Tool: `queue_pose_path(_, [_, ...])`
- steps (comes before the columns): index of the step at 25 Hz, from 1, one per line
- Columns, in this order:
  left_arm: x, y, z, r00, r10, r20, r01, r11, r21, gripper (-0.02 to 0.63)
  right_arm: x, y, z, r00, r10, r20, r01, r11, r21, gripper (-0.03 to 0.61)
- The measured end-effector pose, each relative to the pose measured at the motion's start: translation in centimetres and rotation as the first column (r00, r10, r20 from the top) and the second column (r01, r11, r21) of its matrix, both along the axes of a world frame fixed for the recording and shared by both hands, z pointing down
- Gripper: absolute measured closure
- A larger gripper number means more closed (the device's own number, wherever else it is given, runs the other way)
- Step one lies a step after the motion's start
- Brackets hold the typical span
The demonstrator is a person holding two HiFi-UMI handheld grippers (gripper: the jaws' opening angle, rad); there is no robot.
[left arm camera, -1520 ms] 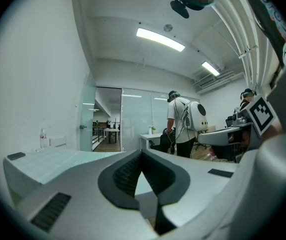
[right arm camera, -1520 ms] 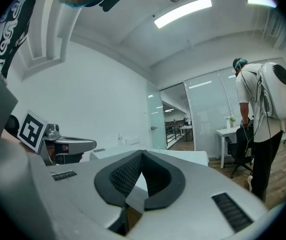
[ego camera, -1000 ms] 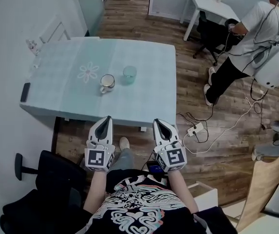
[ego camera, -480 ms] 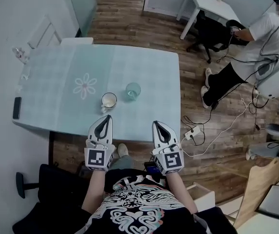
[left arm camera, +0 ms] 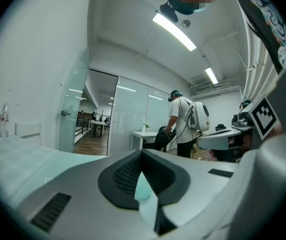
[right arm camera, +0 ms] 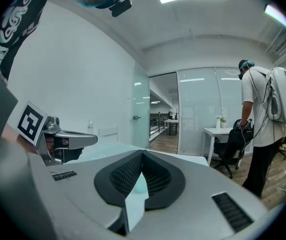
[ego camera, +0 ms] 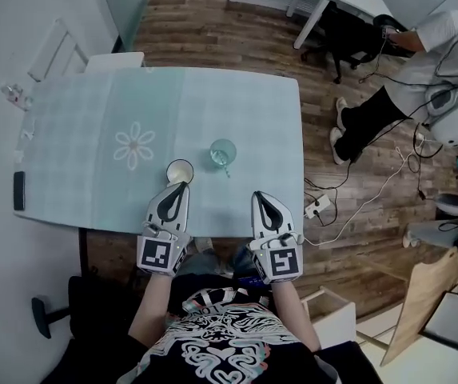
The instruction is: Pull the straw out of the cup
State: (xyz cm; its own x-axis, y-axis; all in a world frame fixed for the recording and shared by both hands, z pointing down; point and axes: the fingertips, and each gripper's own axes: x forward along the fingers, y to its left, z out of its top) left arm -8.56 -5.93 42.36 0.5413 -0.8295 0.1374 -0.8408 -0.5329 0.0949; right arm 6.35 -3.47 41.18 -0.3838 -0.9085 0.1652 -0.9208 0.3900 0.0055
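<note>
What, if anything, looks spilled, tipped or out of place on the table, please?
Nothing stands out: the translucent green glass cup stands upright with its thin straw inside, the white ceramic mug sits upright beside it, and the pale green tablecloth shows no spill.

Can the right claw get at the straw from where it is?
Probably yes: nothing stands between the right claw and the straw, which sticks out of the cup on the near side. Its shut jaws must open first.
</note>
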Motion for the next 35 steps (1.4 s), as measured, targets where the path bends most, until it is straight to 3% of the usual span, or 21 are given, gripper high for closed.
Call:
queue_pose_path(7, [2.0,-1.3,0.3,0.998,0.052,0.044,-0.052,0.999,-0.001,0.620,0.5,-1.3,1.1,0.999,0.003,0.032,-0.002,1.000,-0.029,0.560])
queue_pose_path(12, [1.6,-2.8,0.8,0.999,0.041,0.012,-0.041,0.999,0.005,0.621,-1.2,-2.7,2.1,0.999,-0.046,0.006,0.046,0.999,-0.025,0.560])
queue_pose_path(17, [1.4,-3.2,1.2,1.000,0.031,0.001,-0.031,0.999,-0.015,0.620,-1.6,-3.1,3.9,0.997,-0.070,-0.026,0.068,0.994,-0.087,0.560])
queue_pose_path(24, [2.6,-3.1,2.8,0.997,0.071,0.041,-0.070,0.997,-0.036,0.620,-2.3,-3.0,6.4,0.989,-0.122,-0.084,0.108,0.982,-0.156,0.560])
queue_pose_path(30, [2.4,-3.2,4.7,0.996,0.087,0.029,-0.084,0.992,-0.091,0.620,-5.4,-3.7,7.6,0.966,-0.196,-0.166,0.174,0.975,-0.141,0.560])
queue_pose_path(35, [2.9,-2.7,5.4,0.996,0.085,0.020,-0.082,0.991,-0.103,0.620,-6.0,-3.1,8.2,0.965,-0.218,-0.148,0.199,0.970,-0.138,0.529])
